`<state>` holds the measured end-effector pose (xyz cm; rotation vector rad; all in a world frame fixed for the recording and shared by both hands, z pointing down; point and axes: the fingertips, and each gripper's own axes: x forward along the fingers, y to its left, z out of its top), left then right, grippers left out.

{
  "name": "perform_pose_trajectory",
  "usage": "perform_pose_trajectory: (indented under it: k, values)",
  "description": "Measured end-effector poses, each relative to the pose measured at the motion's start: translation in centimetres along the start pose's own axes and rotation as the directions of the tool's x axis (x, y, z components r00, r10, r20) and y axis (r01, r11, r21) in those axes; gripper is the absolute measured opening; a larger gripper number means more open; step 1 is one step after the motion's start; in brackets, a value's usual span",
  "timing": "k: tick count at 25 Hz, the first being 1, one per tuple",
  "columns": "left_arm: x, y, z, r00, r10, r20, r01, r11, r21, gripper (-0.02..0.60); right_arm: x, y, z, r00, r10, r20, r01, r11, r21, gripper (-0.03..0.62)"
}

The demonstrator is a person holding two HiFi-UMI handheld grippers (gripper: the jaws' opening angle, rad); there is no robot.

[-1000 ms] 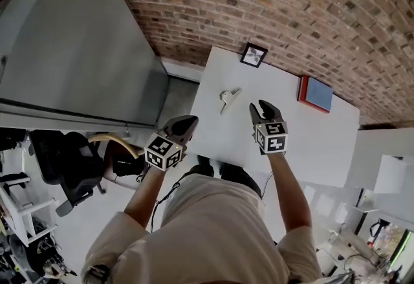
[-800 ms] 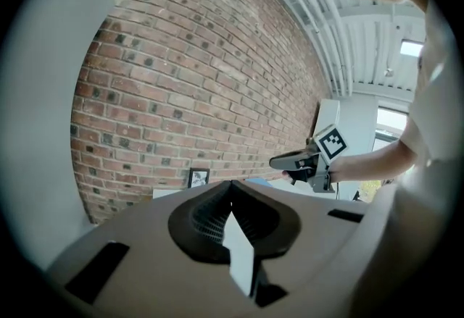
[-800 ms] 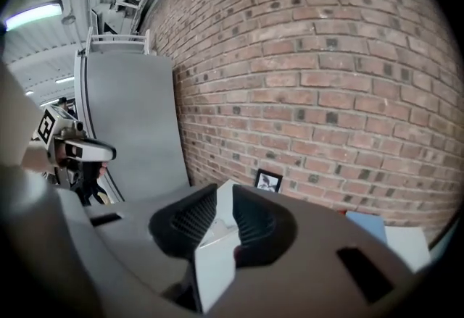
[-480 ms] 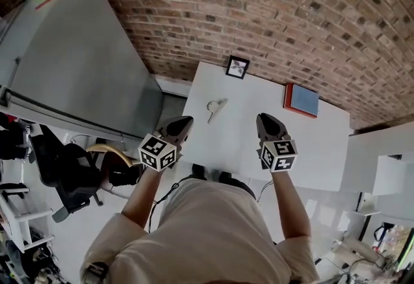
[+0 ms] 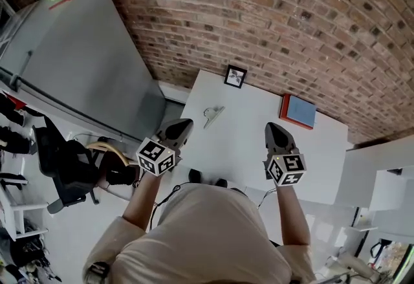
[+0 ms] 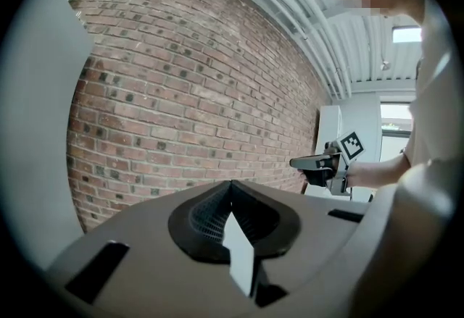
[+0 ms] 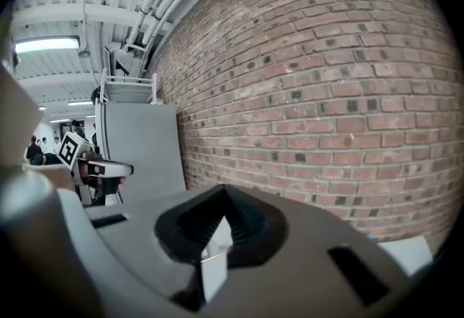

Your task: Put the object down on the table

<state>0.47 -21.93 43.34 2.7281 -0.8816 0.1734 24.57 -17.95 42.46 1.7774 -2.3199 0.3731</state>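
A small pale clip-like object (image 5: 213, 113) lies alone on the white table (image 5: 259, 147), left of its middle. In the head view my left gripper (image 5: 179, 126) hovers at the table's near left edge, short of the object. My right gripper (image 5: 275, 133) hangs over the near right part of the table, well apart from the object. Both stand shut with nothing between the jaws, as the left gripper view (image 6: 231, 193) and the right gripper view (image 7: 220, 197) also show. Each gripper view looks at the brick wall and at the other gripper, not at the object.
A small framed picture (image 5: 235, 76) stands at the table's far edge, and a red and blue book (image 5: 298, 110) lies at its far right. A grey cabinet (image 5: 77, 63) rises on the left, with a black chair (image 5: 65, 166) below it. A brick wall (image 5: 259, 11) runs behind.
My right gripper has drawn back toward the table's near edge and its jaws have closed on nothing. The object stays on the table. The left gripper has barely moved.
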Motion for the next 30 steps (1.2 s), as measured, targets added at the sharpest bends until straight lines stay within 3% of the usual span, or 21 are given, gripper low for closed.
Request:
perform_pose_trajectory:
  k: [12, 30]
  values:
    - [0.5, -1.0, 1.2, 1.000, 0.009, 0.027, -0.010, 1.000, 0.020, -0.006, -1.4, -0.4, 1.6, 0.998, 0.021, 0.058, -0.021, 1.000, 0.004, 0.002]
    - [-0.4, -0.7, 1.3, 1.000, 0.001, 0.029, -0.002, 0.999, 0.032, -0.006, -0.9, 0.8, 1.3, 0.998, 0.030, 0.054, -0.030, 1.000, 0.004, 0.002]
